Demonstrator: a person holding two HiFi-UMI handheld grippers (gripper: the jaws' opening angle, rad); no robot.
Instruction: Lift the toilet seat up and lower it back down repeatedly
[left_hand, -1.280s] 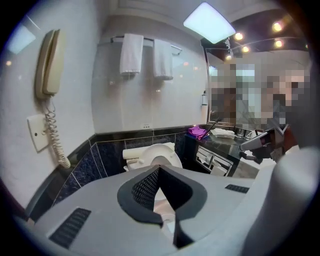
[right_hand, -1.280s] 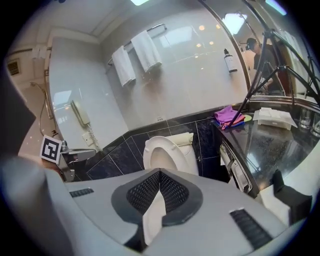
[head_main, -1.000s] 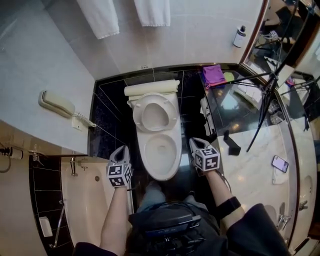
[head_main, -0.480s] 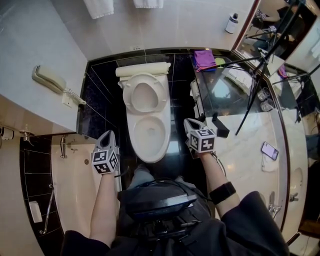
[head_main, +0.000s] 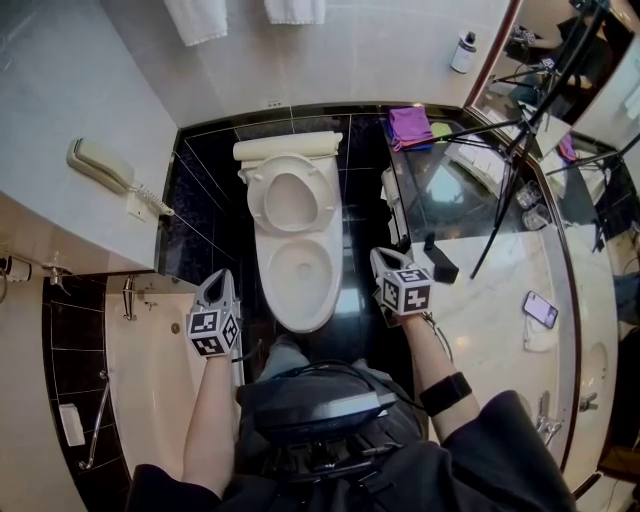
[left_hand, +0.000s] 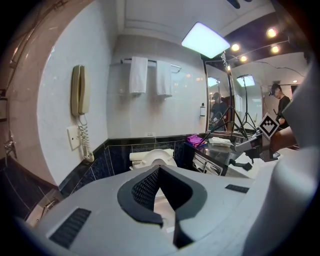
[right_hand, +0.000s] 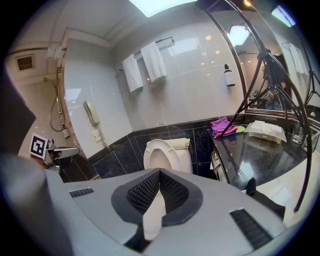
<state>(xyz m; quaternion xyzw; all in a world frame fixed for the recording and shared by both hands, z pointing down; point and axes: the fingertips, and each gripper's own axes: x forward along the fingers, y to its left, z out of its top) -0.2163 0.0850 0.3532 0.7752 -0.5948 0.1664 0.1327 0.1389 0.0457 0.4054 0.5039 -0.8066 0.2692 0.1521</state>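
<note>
**Bathroom, toilet seat (head_main: 291, 168) raised**

Black tiled floor (head_main: 205, 200) holds a white toilet bowl (head_main: 297, 314) at its back edge. The toilet seat stands upright against the cistern (head_main: 288, 148). Left gripper (head_main: 219, 280) and right gripper (head_main: 384, 258) flank the bowl's front, each clenched on nothing, neither touching the toilet.

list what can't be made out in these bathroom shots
- towels: head view, cut off by the top edge.
- bottle label: head view, too small to read.
- smartphone screen: head view, too small.
- toilet bowl: left gripper view, mostly hidden behind the left gripper.
</note>
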